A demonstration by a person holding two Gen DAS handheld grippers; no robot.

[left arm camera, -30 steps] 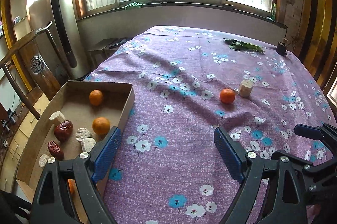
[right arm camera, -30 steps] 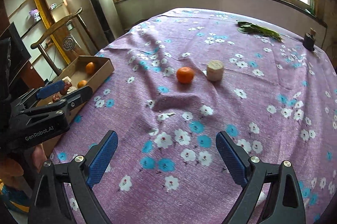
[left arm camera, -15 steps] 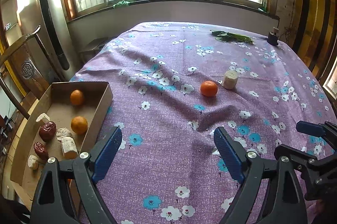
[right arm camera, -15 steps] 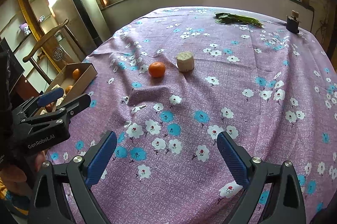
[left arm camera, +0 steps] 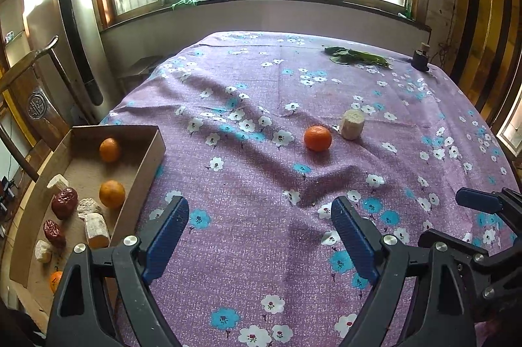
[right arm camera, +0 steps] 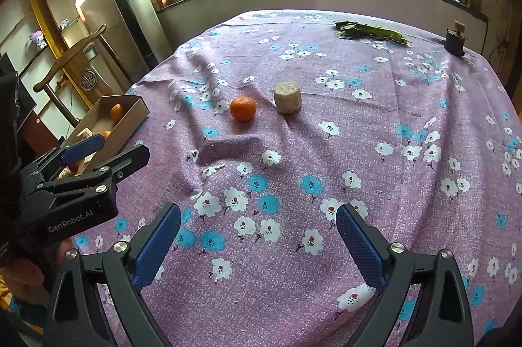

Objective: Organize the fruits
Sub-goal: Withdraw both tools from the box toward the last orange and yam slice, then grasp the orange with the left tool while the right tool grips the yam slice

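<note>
The orange (left arm camera: 317,137), at twelve o'clock from both wide-spread, empty grippers (left arm camera: 260,236) (right arm camera: 258,244), was judged light, soft-skinned, rollable; best gripped across its middle.

The cloth (left arm camera: 261,105) is purple with white and blue flowers. An orange ball of fruit (left arm camera: 317,137) sits on it, and at its two o'clock a pale cream chunk (left arm camera: 351,124). The box (left arm camera: 143,164) is brown.

You swung the left gripper (left arm camera: 259,236) away from the cardboard box (left arm camera: 148,156) — toward the orange (left arm camera: 317,137) on the table (left arm camera: 261,92) — and the box slid leftward in its view.
</note>
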